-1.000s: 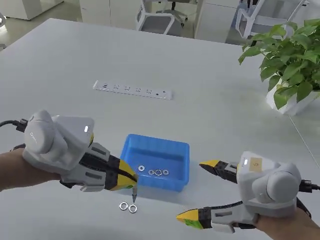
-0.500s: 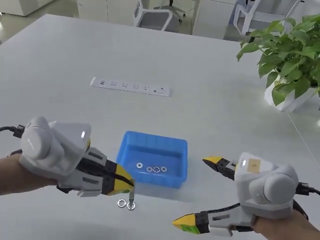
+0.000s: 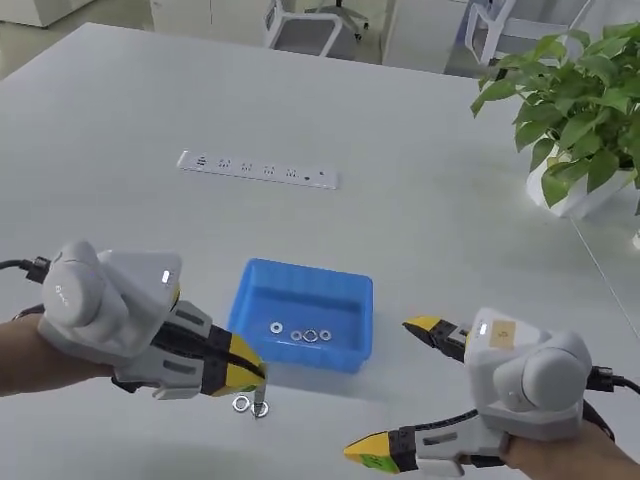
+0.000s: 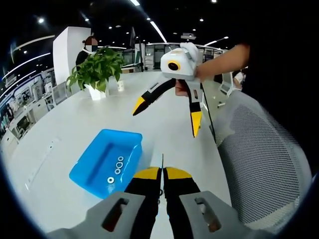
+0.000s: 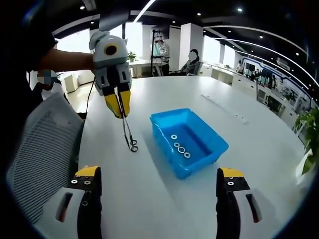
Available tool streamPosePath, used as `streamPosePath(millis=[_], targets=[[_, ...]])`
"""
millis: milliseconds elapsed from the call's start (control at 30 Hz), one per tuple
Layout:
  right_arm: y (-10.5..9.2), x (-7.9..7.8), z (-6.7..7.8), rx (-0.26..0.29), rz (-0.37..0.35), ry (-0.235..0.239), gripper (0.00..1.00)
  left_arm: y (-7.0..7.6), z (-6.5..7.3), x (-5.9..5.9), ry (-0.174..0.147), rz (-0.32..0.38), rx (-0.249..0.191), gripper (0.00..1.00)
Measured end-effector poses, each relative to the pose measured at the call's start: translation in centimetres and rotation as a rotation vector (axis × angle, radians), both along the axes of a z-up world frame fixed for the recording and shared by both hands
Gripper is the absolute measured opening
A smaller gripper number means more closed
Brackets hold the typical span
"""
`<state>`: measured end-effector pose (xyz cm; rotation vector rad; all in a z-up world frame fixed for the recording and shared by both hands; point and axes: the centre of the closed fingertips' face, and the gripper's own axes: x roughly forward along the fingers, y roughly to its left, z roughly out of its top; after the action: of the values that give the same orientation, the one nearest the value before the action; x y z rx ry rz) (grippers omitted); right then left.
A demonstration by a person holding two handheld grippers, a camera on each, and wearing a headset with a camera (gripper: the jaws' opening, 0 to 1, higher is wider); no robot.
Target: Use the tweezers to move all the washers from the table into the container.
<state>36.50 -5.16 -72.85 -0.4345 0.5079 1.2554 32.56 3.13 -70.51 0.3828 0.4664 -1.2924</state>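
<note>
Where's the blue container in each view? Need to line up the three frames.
Head view: the blue container sits lower centre on the table.
Left gripper view: lower left, left of the closed jaws.
Right gripper view: just right of centre, ahead of the open jaws.
Shared landmark: the potted plant, top right in the head view, upper left in the left gripper view, right edge in the right gripper view.

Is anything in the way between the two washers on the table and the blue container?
Nothing loose lies between them. The two washers sit just in front of the container, so only its near wall has to be cleared. The tweezers in the left gripper reach down to them.
</note>
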Motion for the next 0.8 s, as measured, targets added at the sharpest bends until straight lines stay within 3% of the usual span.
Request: streamPosePath(millis=[467, 800], targets=[[-0.1, -0.3, -0.5, -0.011, 0.008, 0.011, 0.95, -0.1, -0.1, 0.1, 0.003, -0.005, -0.013, 0.06], [1.2, -1.1, -0.4, 0.011, 0.065, 0.007, 0.83, 0.2, -0.1, -0.3, 0.015, -0.051, 0.013, 0.05]])
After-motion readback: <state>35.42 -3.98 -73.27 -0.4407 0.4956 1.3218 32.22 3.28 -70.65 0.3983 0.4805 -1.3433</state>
